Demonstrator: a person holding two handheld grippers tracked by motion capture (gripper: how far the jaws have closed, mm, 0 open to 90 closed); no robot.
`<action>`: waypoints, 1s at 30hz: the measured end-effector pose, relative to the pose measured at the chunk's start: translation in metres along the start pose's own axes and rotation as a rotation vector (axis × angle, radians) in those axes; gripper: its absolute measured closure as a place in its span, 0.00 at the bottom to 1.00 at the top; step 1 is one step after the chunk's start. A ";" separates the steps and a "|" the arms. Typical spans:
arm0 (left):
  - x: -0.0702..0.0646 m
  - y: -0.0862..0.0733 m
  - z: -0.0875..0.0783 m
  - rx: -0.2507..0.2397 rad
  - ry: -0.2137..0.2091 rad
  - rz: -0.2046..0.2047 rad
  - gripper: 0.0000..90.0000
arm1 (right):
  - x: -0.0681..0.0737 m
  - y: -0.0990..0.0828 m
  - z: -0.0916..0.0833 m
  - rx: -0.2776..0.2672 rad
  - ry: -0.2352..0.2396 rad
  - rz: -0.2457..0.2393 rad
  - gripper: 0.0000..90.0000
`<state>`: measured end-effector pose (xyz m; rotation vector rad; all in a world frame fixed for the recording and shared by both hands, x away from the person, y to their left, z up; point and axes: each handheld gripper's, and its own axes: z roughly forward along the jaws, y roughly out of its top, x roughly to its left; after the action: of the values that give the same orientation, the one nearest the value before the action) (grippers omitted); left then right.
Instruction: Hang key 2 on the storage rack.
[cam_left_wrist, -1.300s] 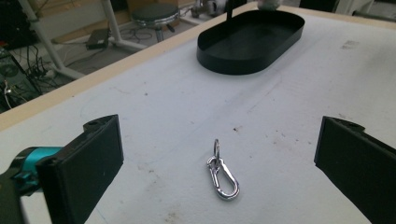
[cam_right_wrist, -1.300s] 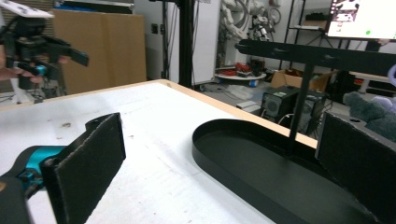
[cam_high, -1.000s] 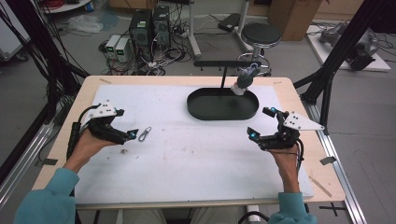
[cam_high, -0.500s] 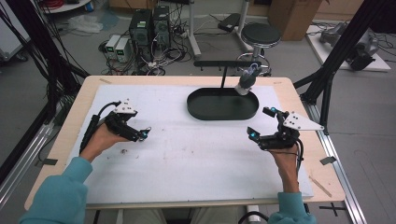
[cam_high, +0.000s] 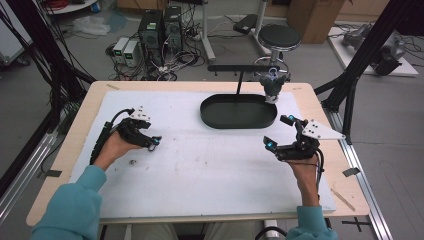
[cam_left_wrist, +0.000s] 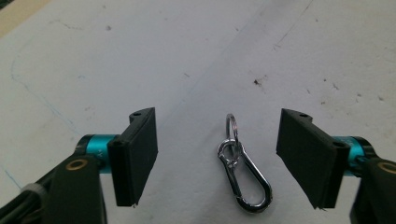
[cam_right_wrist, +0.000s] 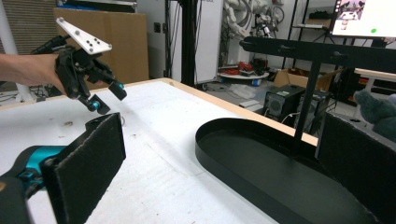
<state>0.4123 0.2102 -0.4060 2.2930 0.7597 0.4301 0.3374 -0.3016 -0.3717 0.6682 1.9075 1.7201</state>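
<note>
Left gripper view has the left gripper (cam_left_wrist: 217, 158) spread wide around the untouched carabiner (cam_left_wrist: 243, 173), so nothing looks picked up yet, while the right gripper (cam_high: 281, 132) waits open by the empty black tray (cam_high: 210, 116).

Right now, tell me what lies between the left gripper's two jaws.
In the left gripper view, a silver carabiner with a small ring lies flat on the white mat, between the open left gripper's jaws, touching neither.
</note>
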 end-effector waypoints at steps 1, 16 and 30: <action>0.000 0.000 0.001 0.004 0.000 -0.001 0.36 | 0.000 0.000 0.000 0.000 -0.001 0.001 0.01; -0.002 -0.002 0.012 0.077 -0.040 -0.011 0.65 | -0.001 -0.001 0.000 0.004 -0.003 0.004 0.01; -0.002 -0.002 0.015 0.092 -0.044 -0.034 0.83 | 0.000 -0.002 0.001 0.011 0.005 0.007 0.01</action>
<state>0.4173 0.2032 -0.4183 2.3637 0.8105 0.3349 0.3380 -0.3009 -0.3736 0.6767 1.9217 1.7177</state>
